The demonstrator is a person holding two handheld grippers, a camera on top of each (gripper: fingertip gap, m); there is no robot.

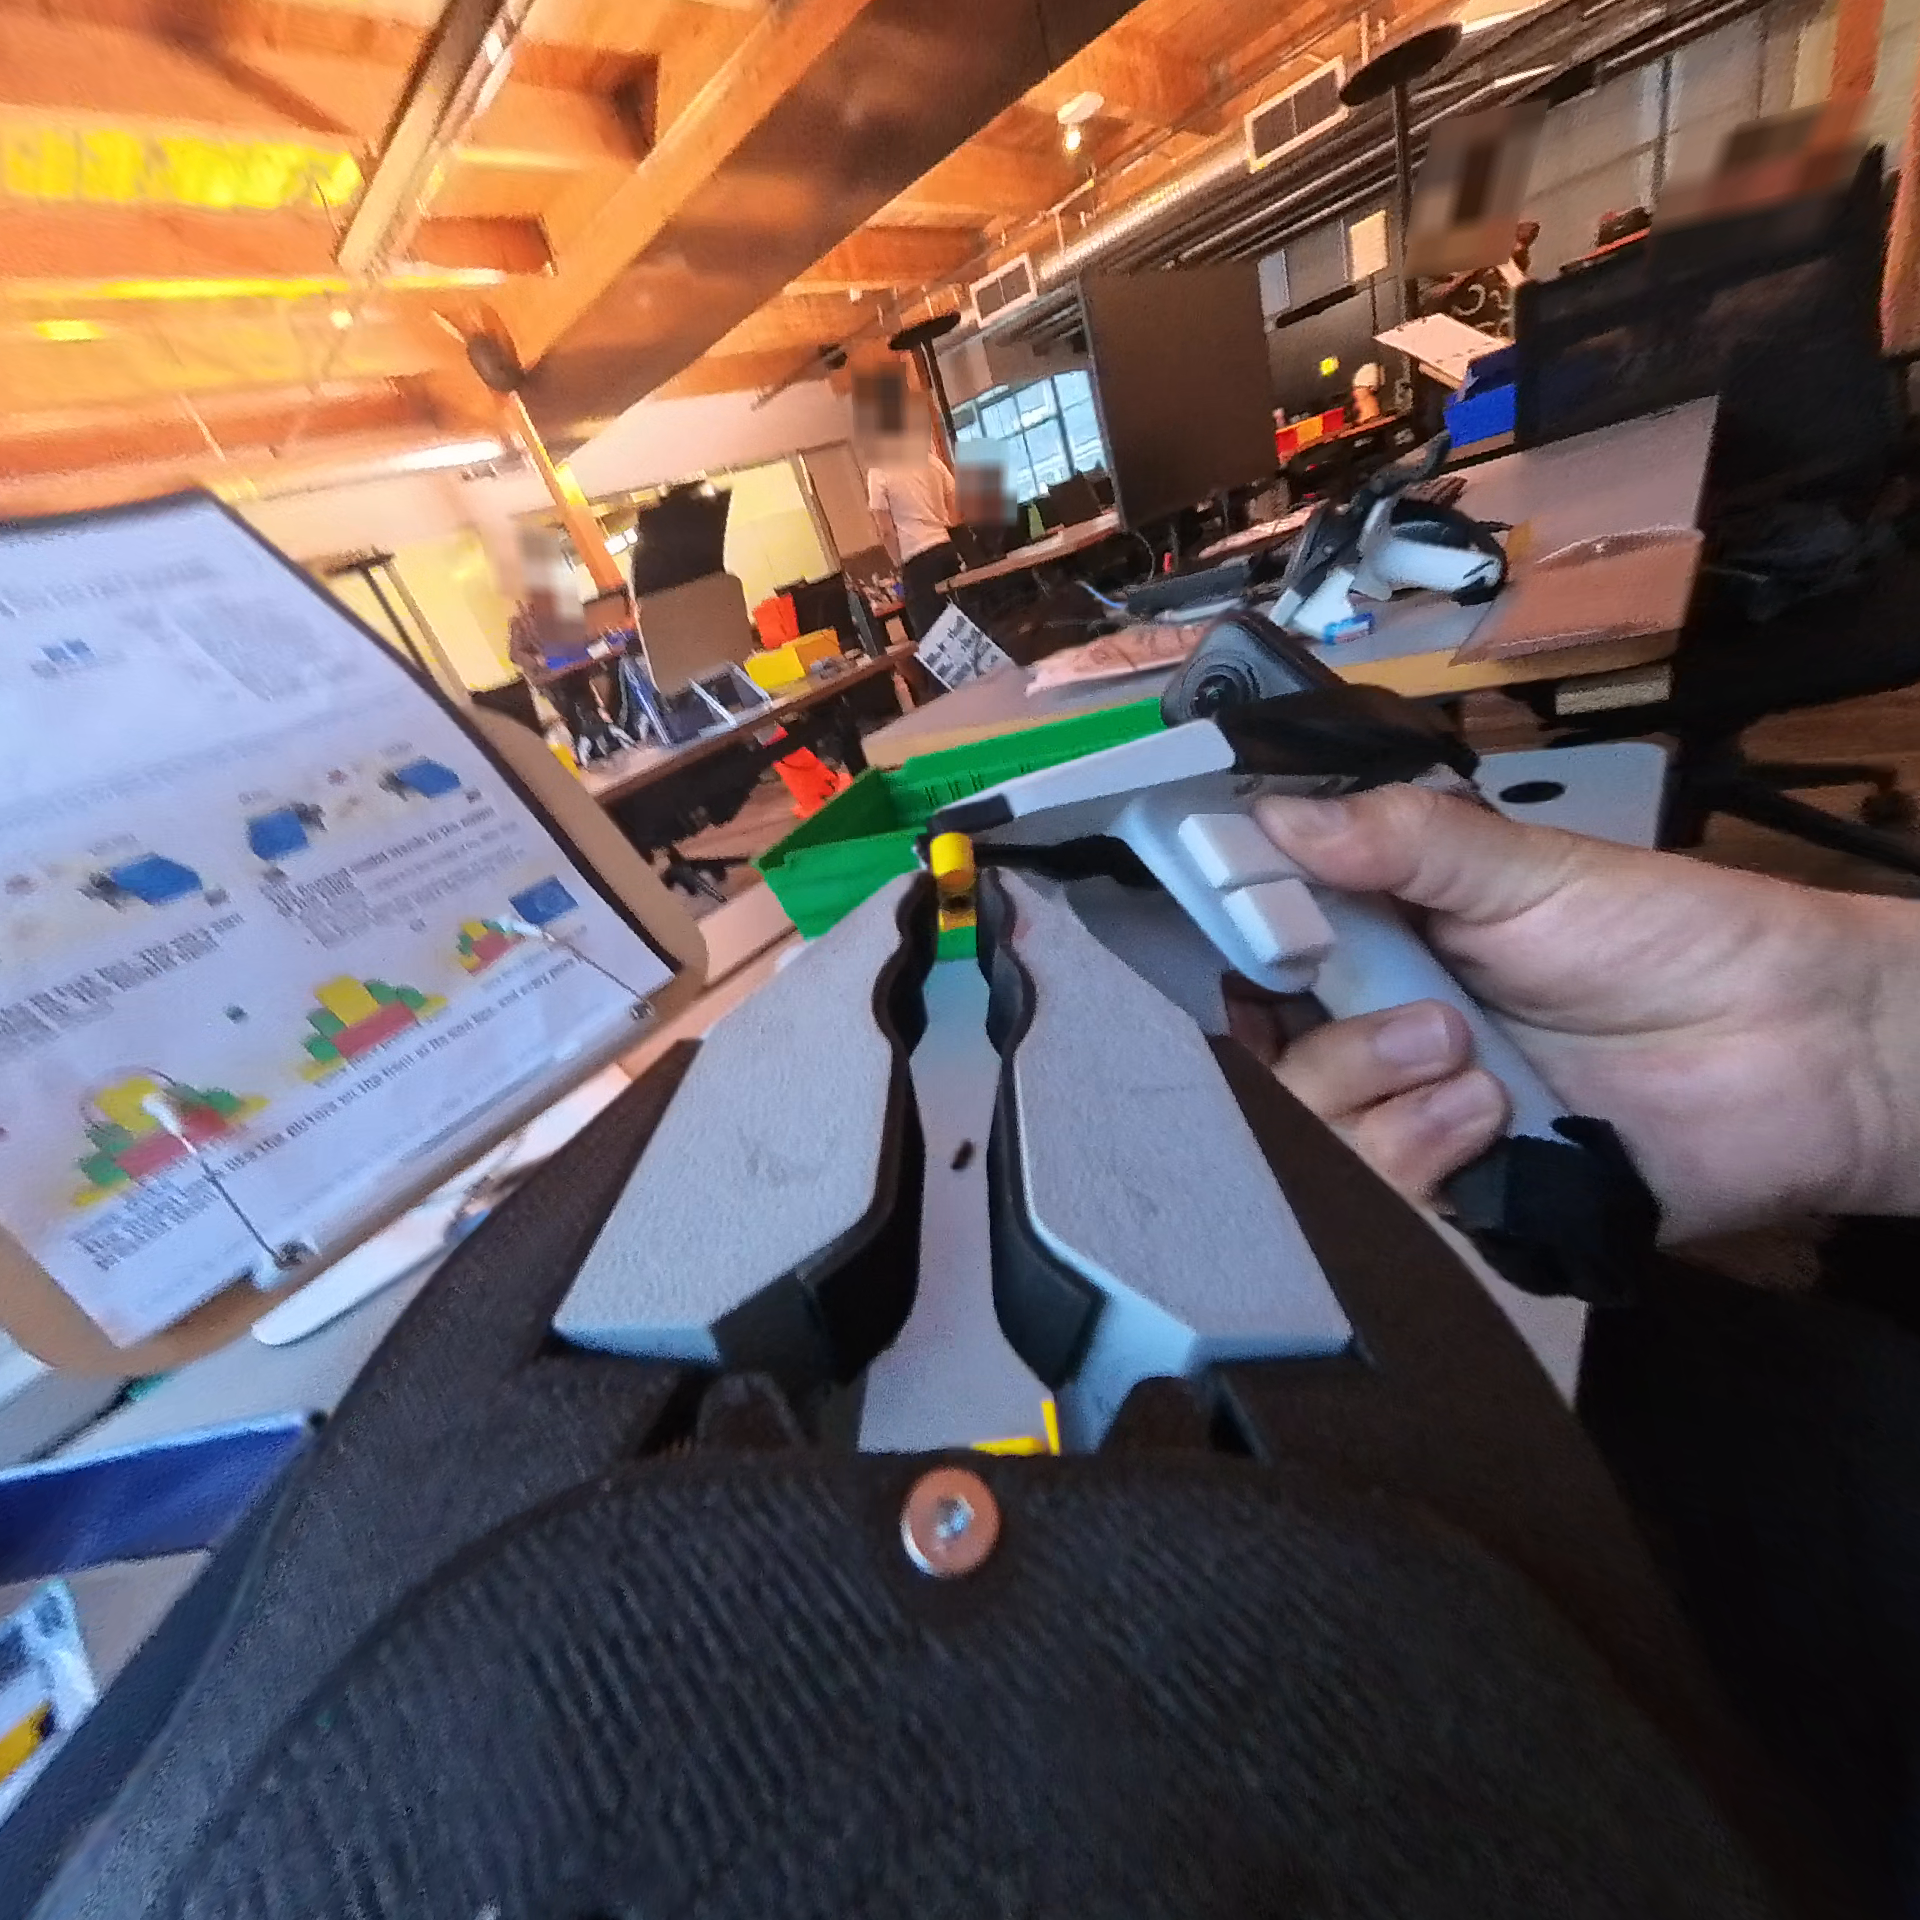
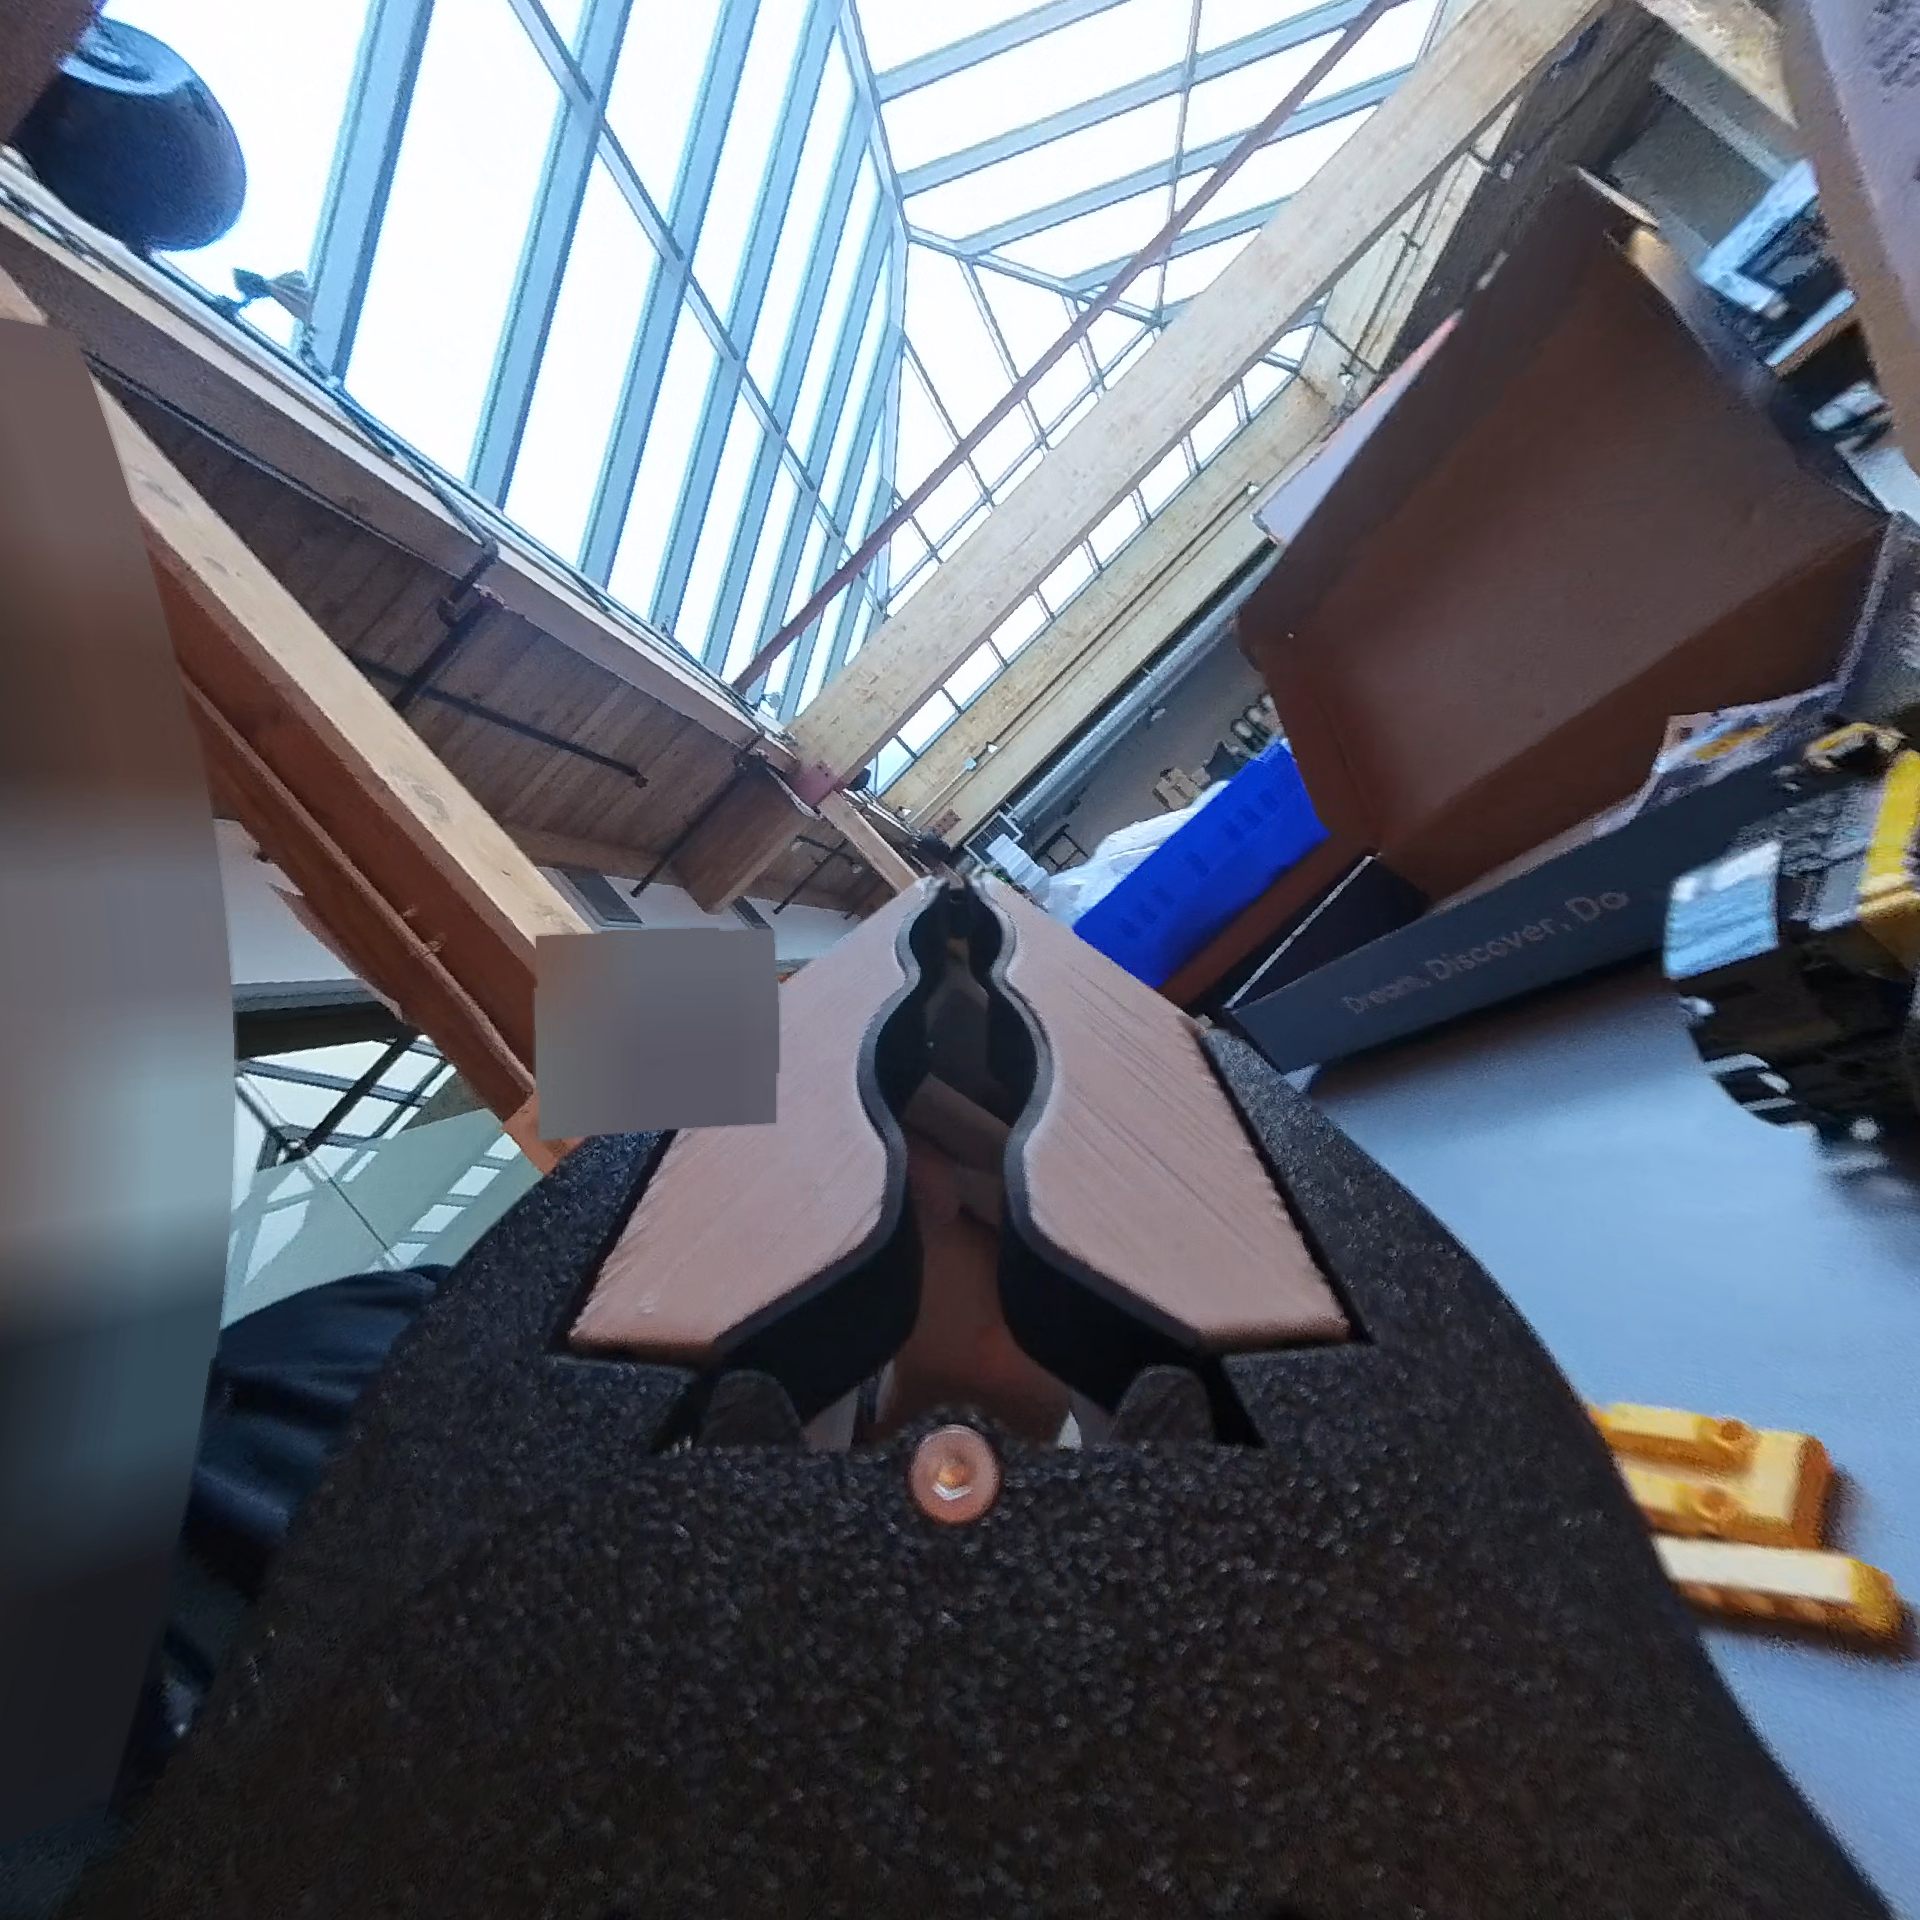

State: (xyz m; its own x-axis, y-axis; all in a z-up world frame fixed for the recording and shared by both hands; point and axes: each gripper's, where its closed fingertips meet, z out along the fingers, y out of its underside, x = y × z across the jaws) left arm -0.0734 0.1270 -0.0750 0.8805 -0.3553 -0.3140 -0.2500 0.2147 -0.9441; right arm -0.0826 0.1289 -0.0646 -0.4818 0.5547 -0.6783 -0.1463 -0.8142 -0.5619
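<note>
**Small yellow piece pinched at the left tool's tip**

Left wrist view: the left tool (image 1: 952, 902) is clamped on a small yellow piece (image 1: 950, 858) standing upright at its tip. The right tool (image 1: 966, 821), held by a hand (image 1: 1621, 997), reaches in from the right, its tip touching that piece. A green bin (image 1: 831, 868) sits just behind.

Right wrist view: the right tool (image 2: 954, 900) tilts toward the skylight, fingers together; whether they grip anything I cannot tell. Yellow plates (image 2: 1745, 1507) lie on the table (image 2: 1558, 1226).

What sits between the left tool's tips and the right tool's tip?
In the left wrist view, a small yellow piece: the left tool pinches it, and the right tool meets its top.
</note>
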